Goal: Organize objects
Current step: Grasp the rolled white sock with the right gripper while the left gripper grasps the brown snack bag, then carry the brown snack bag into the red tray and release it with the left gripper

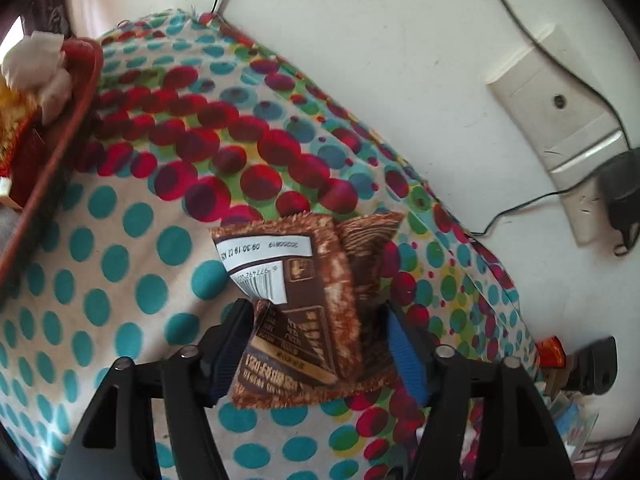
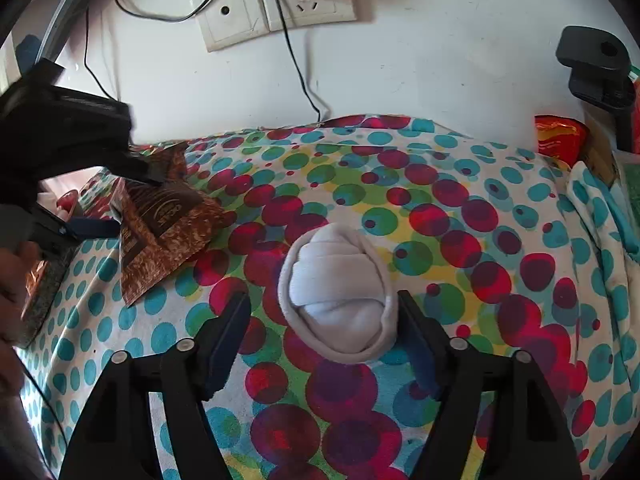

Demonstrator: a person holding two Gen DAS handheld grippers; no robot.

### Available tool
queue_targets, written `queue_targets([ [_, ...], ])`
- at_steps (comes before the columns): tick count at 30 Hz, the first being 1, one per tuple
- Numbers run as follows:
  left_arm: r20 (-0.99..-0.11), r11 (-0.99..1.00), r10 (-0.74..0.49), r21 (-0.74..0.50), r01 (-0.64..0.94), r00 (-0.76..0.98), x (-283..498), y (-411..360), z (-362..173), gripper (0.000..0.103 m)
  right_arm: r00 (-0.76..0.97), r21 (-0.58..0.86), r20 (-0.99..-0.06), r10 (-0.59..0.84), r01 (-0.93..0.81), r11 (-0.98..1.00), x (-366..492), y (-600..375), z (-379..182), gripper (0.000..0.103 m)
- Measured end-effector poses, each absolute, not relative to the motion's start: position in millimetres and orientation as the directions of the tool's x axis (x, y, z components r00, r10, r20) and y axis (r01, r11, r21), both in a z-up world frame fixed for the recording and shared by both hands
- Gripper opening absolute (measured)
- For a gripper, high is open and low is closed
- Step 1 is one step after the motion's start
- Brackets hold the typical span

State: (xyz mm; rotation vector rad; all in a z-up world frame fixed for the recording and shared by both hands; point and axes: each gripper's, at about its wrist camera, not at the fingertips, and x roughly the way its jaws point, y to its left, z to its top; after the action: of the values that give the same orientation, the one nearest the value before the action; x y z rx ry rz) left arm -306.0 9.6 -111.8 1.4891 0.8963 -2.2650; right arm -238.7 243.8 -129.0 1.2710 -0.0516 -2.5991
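A brown snack packet [image 1: 304, 280] lies crumpled on the spotted cloth [image 1: 120, 264], between the fingers of my left gripper [image 1: 320, 312]. The jaws stand wide and the pads do not visibly press the packet. In the right wrist view the same packet [image 2: 160, 232] sits at the left with the left gripper [image 2: 116, 200] around it. A rolled white sock [image 2: 338, 292] rests on the cloth [image 2: 460, 220] between the fingers of my right gripper [image 2: 323, 300]. That gripper is open: a gap shows on the sock's left side, while its right edge lies against the right finger.
A red tray [image 1: 60, 152] with white and orange items stands at the far left. Wall sockets [image 2: 280, 12] with a plugged charger and cables hang behind the table. A red packet [image 2: 560, 140] and a black mount [image 2: 596, 64] are at the right. A hand [image 2: 16, 280] shows at the left edge.
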Motion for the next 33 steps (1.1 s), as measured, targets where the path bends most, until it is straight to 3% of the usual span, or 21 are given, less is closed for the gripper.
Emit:
queue_targets([
  [3, -0.898, -0.793, 0.075, -0.317, 0.521, -0.433, -309, 14, -122, 0.079, -0.587, 0.123, -0.778, -0.225, 0.210, -0.970, -239, 241, -130, 0.075],
  [10, -0.852, -0.840, 0.150, -0.378, 0.390, -0.502, -306, 10, -129, 0.074, -0.581, 0.089, -0.788, -0.205, 0.222, -0.971, -239, 234, -131, 0.083],
  [11, -0.847, -0.844, 0.162, -0.385, 0.374, -0.507, -304, 9, -128, 0.070, -0.582, 0.098, -0.784, -0.216, 0.227, -0.969, -239, 233, -130, 0.082],
  [12, -0.843, -0.844, 0.170, -0.392, 0.366, -0.510, -303, 8, -127, 0.070, -0.588, 0.119, -0.775, -0.233, 0.226, -0.967, -238, 236, -129, 0.067],
  [14, -0.844, -0.854, 0.173, -0.385, 0.350, -0.508, -297, 3, -125, 0.069, -0.599, 0.145, -0.766, -0.232, 0.190, -0.971, -238, 244, -128, 0.048],
  [21, -0.828, -0.908, 0.127, -0.319, 0.273, -0.546, -276, -1, -105, 0.067, -0.608, 0.058, -0.777, -0.165, 0.192, -0.980, -238, 236, -128, 0.048],
  [33, -0.776, -0.991, -0.011, -0.075, 0.111, -0.630, -218, 9, -54, 0.067, -0.606, -0.014, -0.789, -0.102, 0.183, -0.983, -235, 219, -129, 0.049],
])
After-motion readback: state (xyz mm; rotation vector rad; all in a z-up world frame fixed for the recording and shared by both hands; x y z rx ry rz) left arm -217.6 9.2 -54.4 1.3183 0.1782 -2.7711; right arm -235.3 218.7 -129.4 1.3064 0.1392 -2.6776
